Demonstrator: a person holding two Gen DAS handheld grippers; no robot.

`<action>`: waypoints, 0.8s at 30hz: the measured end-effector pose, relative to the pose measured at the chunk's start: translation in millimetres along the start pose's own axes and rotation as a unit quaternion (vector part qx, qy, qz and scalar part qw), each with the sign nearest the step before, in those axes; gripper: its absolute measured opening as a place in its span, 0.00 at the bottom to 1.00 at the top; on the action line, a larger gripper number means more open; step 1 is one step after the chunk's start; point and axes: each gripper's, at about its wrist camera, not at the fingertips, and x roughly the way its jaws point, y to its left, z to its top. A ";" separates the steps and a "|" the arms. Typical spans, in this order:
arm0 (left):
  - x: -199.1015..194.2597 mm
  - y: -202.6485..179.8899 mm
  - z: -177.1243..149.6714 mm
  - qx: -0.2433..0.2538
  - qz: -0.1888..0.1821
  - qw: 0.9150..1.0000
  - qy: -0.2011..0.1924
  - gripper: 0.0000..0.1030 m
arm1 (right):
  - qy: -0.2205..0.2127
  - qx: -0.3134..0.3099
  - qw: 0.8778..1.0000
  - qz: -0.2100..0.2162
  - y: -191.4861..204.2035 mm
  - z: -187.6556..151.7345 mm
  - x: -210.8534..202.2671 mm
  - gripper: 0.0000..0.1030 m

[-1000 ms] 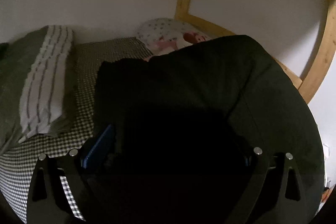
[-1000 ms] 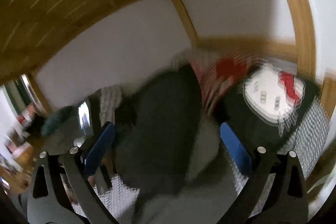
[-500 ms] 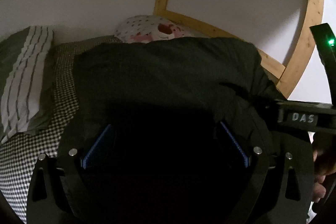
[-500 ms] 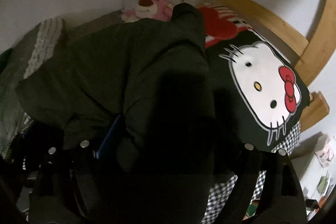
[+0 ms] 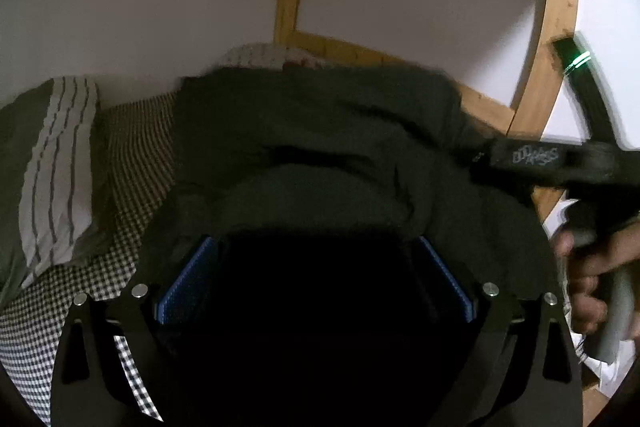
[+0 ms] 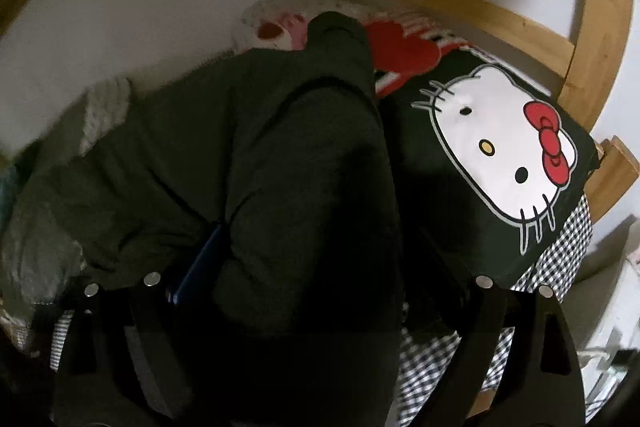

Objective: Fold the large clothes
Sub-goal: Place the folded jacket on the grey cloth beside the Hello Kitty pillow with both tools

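A bulky dark green padded jacket lies heaped on the checked bed sheet. My left gripper stands wide with the jacket's dark bulk filling the gap between its blue pads. In the right wrist view the jacket runs up the middle. My right gripper has a thick fold between its jaws, which are opening. That fold bulges against the one blue pad that shows; the other pad is hidden. The right gripper's black frame and a hand show at the jacket's right edge.
A black cushion with a white cat face lies right of the jacket, a red cushion and a pink plush toy behind it. A striped pillow sits at the left. The wooden bed frame and white wall close the back.
Both grippers have come down toward the bed with the jacket. The right view swung from the wall to the bedding. The right gripper's frame and hand entered the left view.
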 end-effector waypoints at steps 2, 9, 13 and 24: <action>2.8 4.5 -0.7 -0.007 -0.003 1.000 0.008 0.94 | -0.028 -0.029 0.999 -0.005 15.9 -14.6 -31.2 0.88; 10.6 9.1 1.6 -0.020 -0.008 0.999 0.036 0.94 | -0.016 -0.080 0.996 -0.047 26.9 -78.6 -42.8 0.89; -3.2 6.4 2.9 -0.018 -0.009 0.999 0.036 0.94 | -0.006 -0.051 0.999 -0.019 15.9 -75.9 -48.5 0.92; -29.7 11.8 9.4 -0.018 -0.005 1.000 0.009 0.94 | -0.020 -0.065 0.997 -0.020 33.5 -87.1 -72.9 0.92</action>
